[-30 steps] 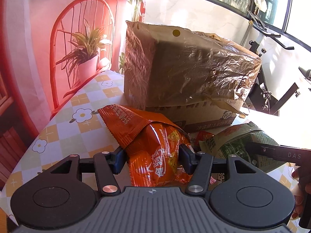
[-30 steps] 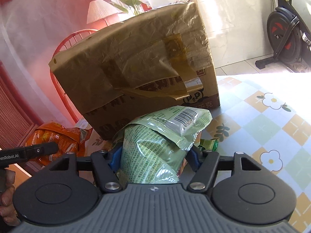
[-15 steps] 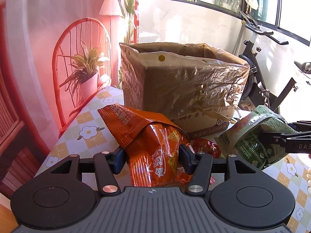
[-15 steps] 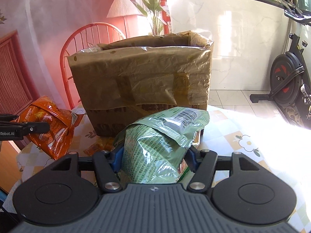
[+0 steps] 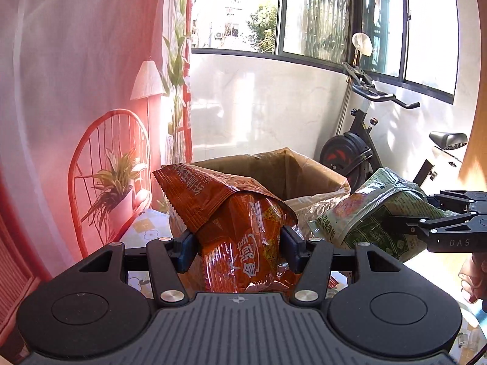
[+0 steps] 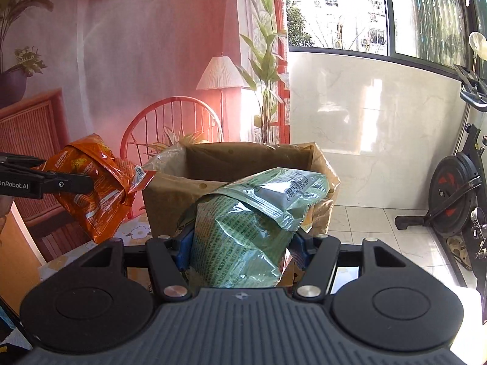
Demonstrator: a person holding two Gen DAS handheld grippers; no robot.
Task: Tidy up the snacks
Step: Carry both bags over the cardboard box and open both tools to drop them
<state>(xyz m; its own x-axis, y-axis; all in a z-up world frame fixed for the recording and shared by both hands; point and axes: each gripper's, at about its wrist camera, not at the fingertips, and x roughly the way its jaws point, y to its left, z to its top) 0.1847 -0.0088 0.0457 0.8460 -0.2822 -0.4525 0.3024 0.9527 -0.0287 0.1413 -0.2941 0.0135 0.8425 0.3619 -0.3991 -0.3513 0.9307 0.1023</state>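
My left gripper (image 5: pixel 237 243) is shut on an orange snack bag (image 5: pixel 234 237), held in the air in front of the open brown cardboard box (image 5: pixel 304 170). My right gripper (image 6: pixel 240 249) is shut on a green snack bag (image 6: pixel 243 228), also raised in front of the box (image 6: pixel 231 158). In the left wrist view the green bag (image 5: pixel 374 213) and right gripper (image 5: pixel 404 219) are at the right. In the right wrist view the orange bag (image 6: pixel 97 188) and left gripper (image 6: pixel 79 179) are at the left. The box's inside is mostly hidden.
The box stands on a table with a checked flower-pattern cloth (image 5: pixel 146 228). A red wire chair (image 5: pixel 106 164) with a potted plant (image 5: pixel 121 188) is behind on the left. An exercise bike (image 6: pixel 456 188) stands on the tiled floor at the right.
Both grippers have lifted their bags from table height to above the box's rim. The box's open top has come into view.
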